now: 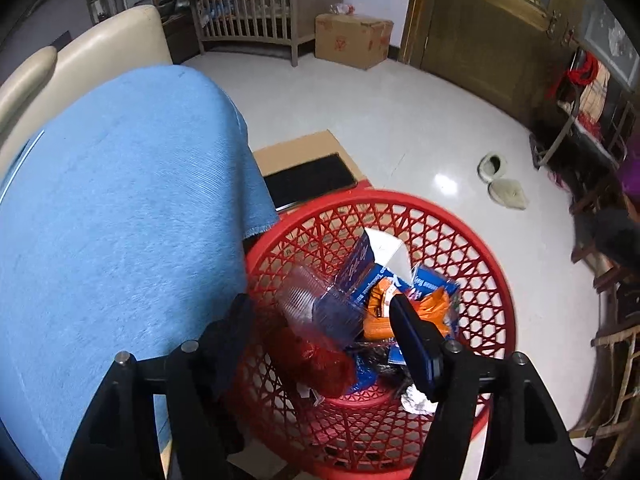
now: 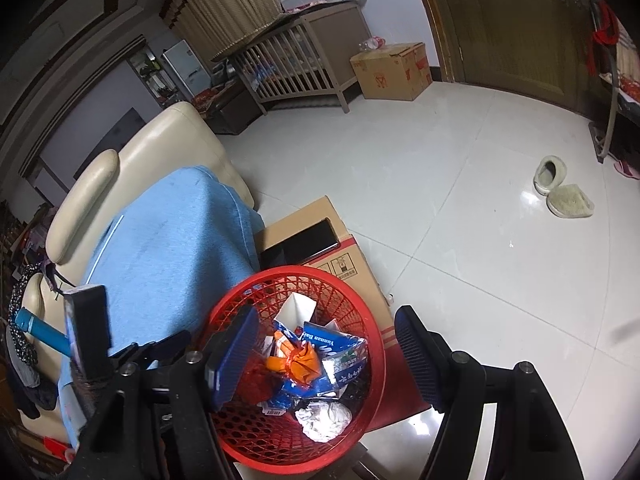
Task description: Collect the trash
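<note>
While the left claw (image 1: pixel 320 308) hangs over the red basket (image 1: pixel 484 264), its jaws stand apart and grip nothing, with a clear plastic cup (image 1: pixel 316 304) lying loose between them. That cup lies tilted on the heap, its long axis running from upper left down to lower right, though which end is the mouth I can't quite make out through the clear ribbing. Under it sit a red mesh bag (image 1: pixel 316 360), an orange wrapper (image 1: pixel 380 320), a blue carton (image 1: pixel 360 268) poking up toward the far rim, and crumpled white paper (image 1: pixel 416 400). On the left, the blue cloth (image 1: pixel 120 208) crowds right against the basket's rim. Behind the basket a cardboard box (image 1: pixel 296 152) sits close. Over on the right wrist view, the right claw (image 2: pixel 326 324) is released too, empty, above the same basket. Rightward the white floor (image 2: pixel 460 208) lies wide open, with only two slippers (image 2: pixel 560 188) well away.
</note>
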Demonstrator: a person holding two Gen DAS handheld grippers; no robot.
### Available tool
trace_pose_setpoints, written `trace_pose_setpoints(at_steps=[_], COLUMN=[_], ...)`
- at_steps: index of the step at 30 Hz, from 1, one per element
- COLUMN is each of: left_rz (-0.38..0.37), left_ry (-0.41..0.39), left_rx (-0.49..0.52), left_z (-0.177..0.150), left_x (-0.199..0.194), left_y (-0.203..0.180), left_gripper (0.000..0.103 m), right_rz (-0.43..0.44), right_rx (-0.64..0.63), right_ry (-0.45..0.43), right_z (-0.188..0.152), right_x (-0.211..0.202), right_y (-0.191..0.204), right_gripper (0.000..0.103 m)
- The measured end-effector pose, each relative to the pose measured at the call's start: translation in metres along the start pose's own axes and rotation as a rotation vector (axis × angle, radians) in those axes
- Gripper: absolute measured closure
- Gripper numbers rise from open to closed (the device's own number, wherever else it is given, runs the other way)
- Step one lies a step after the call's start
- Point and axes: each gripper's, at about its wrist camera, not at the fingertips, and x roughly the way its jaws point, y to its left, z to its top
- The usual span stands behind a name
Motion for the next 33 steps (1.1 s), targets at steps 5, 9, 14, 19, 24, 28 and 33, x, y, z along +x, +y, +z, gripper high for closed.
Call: trace_pose_setpoints(at_steps=[5, 9, 14, 19, 24, 28, 33], left_rz=[-0.004, 0.028, 0.156, 0.145, 0.136, 0.100, 0.089], left_ry=[-0.095, -0.210, -0.306, -0.303, -0.288, -0.293, -0.295], left_rx=[-0.030, -0.070, -0.104, -0.141, -0.157, -0.165, -0.165], left_z=[-0.006, -0.012, -0.029, -0.050, -0.061, -0.067, -0.076], left_x=[-0.045, -0.089, -0.132, -0.147, -0.152, -0.158, -0.161], left_y=[0.013, 0.034, 0.058, 0.070, 0.071, 0.073, 0.075], left_gripper=[0.031, 0.018, 0.013, 0.013, 0.010, 0.007, 0.007], right_rz=[-0.006, -0.012, 0.004, -0.014, -0.096, -0.139, -0.161], right_rx=[-0.046, -0.096, -0.140, -0.219, -0.322, -0.332, -0.338], right_ry=[-0.004, -0.004, -0.009, -0.018, -0.079, -0.079, -0.131], right_z=[-0.009, -0.019, -0.034, -0.057, -0.089, -0.105, -0.112], right_x=[-0.004, -0.006, -0.004, -0.001, -0.006, -0.005, -0.015], right_y=[0.017, 0.033, 0.054, 0.080, 0.097, 0.102, 0.108], right_gripper=[0.029, 0.029, 0.026, 0.026, 0.017, 0.016, 0.016])
